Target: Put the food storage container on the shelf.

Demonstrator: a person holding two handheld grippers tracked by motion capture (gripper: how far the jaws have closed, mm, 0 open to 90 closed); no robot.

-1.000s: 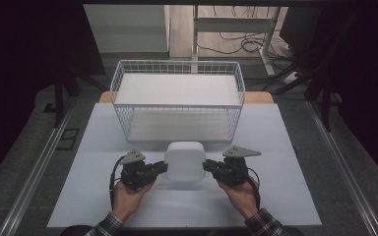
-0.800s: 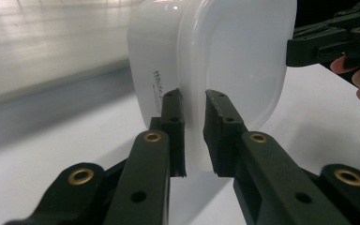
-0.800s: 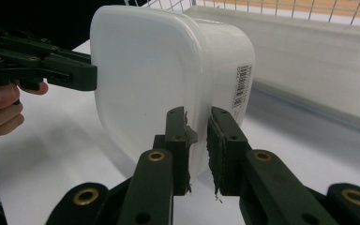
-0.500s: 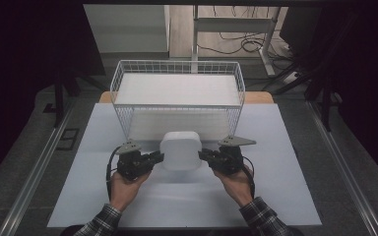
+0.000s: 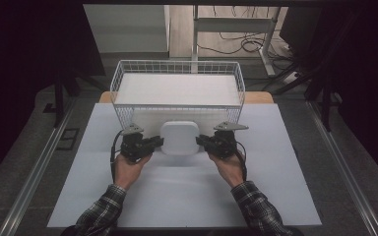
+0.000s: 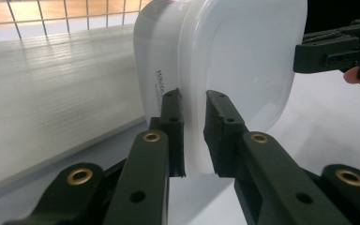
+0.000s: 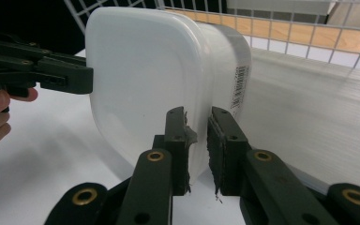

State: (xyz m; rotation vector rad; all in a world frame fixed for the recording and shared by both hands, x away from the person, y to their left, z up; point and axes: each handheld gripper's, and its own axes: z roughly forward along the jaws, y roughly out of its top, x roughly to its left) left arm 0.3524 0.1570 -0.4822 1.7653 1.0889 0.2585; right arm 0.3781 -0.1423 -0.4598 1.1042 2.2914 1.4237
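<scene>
A white plastic container (image 5: 179,137) with rounded corners and a lid hangs tilted in front of the wire basket (image 5: 177,62), its flat face turned up toward the high view. My left gripper (image 5: 157,142) is shut on its left rim and my right gripper (image 5: 201,141) on its right rim. In the left gripper view the jaws (image 6: 193,96) pinch the edge of the container (image 6: 234,61), with the right gripper (image 6: 304,51) on the far side. The right gripper view has its jaws (image 7: 198,115) clamped on the container (image 7: 145,70), a barcode label on its side, and the left gripper (image 7: 86,77) opposite.
The white wire basket stands at the far middle of the table with a white ribbed liner (image 5: 177,88) on its floor. A white sheet (image 5: 187,196) covers the table. Dark floor, metal rails and cables surround it.
Both grippers have carried the container away from the person, toward the basket's front wall, and higher. The grip on both rims is unchanged.
</scene>
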